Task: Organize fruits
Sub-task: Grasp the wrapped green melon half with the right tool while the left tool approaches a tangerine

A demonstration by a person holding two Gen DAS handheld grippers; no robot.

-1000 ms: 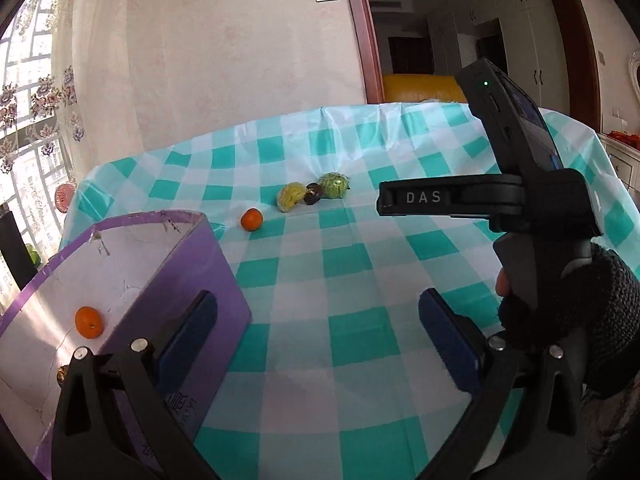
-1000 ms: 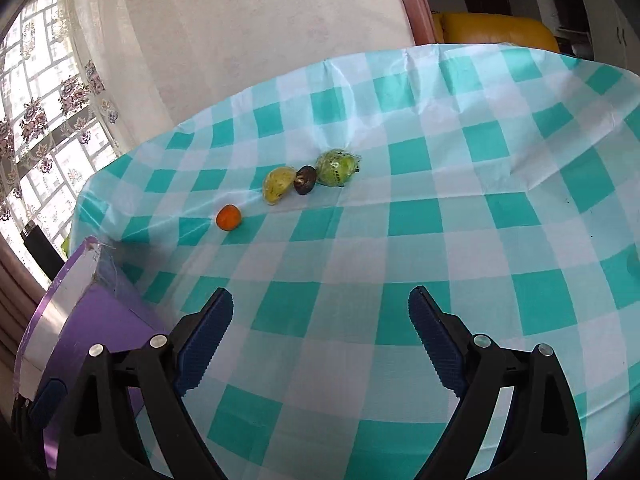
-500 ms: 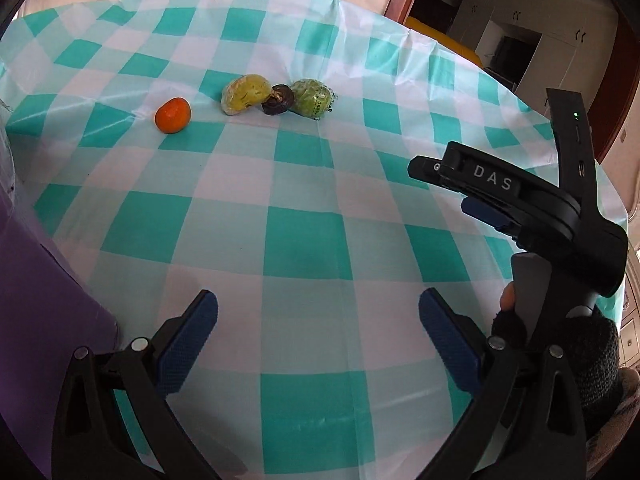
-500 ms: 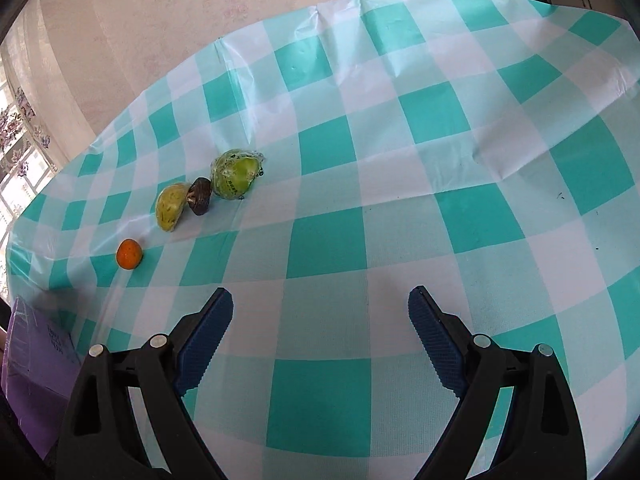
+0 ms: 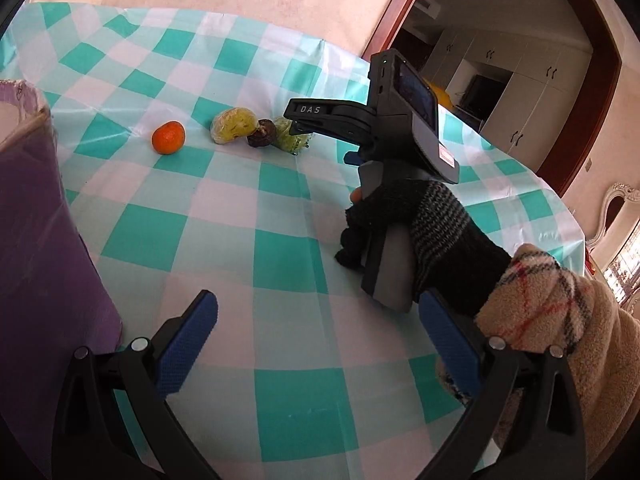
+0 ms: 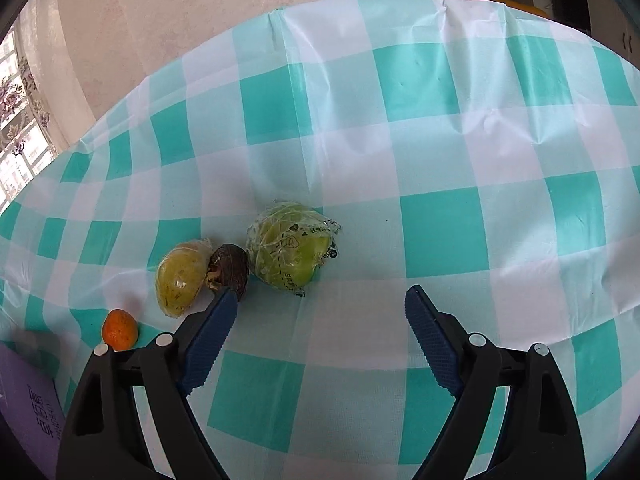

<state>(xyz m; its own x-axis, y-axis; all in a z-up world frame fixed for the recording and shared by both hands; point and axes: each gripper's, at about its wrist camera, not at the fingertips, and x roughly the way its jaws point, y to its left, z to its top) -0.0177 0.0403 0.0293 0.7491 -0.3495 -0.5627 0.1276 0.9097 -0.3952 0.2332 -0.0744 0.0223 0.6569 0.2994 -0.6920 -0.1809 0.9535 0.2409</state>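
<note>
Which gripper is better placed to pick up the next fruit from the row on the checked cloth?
Right. The right gripper hangs close over the wrapped green fruit, jaws open, nearly straddling it. The left gripper, also open, sits farther back beside the purple box.

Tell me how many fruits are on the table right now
4, in a row: orange at the left, then yellow wrapped fruit, dark fruit touching it, green wrapped fruit at the right. The purple box may hide more.
</note>
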